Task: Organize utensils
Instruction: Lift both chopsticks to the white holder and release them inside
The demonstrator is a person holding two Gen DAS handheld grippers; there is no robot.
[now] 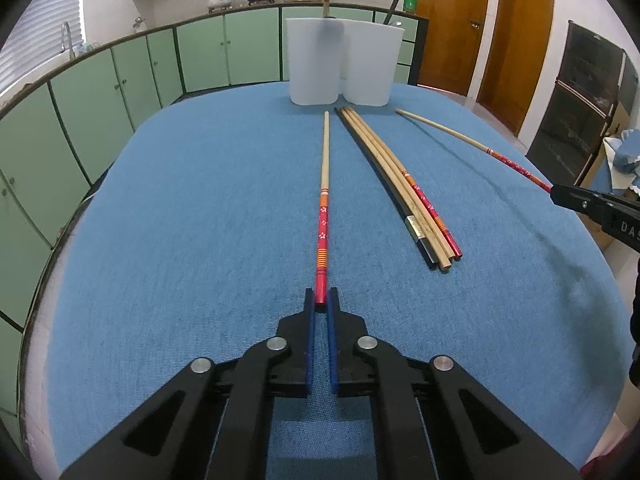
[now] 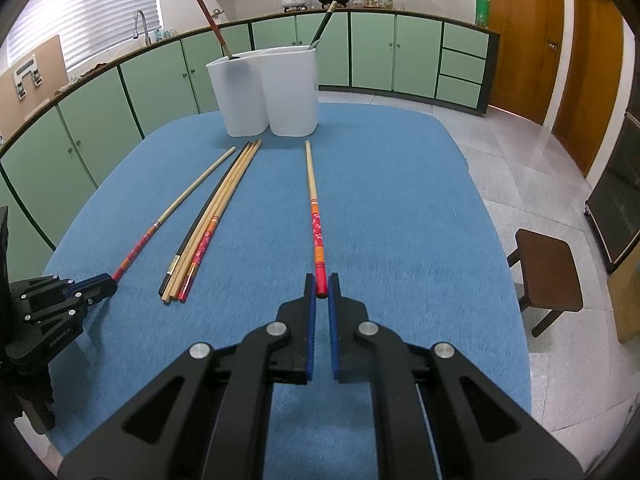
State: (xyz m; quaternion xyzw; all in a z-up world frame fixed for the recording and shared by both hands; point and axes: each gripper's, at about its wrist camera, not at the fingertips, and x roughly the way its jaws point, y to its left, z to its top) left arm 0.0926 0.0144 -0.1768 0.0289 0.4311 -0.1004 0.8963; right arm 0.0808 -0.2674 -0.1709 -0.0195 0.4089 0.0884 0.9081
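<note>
Both grippers are each clamped on a chopstick right now. The left gripper has its jaws closed on the red painted end of one chopstick, which runs straight ahead from the jaws across the blue tabletop toward the two white holders. Its pale tip ends just short of the left holder.

The right gripper is doing the same thing with a second chopstick: jaws pinched on the red end, stick pointing forward, pale tip stopping a bit short of the holders. In the left camera you can see that right gripper off at the right edge with its stick angling away from it. Whether either held end is lifted off the cloth, I can't tell.

Between the two held sticks there's a loose bundle lying flat on the cloth, one black chopstick plus a couple of plain wooden ones and one with a red patterned end, all side by side and touching. From the left jaws it sits ahead and to the right; from the right jaws it's ahead and to the left.

The holders stand touching each other at the far side of the tabletop. There's already a red-handled stick leaning in the left one and a dark one in the right one.
</note>
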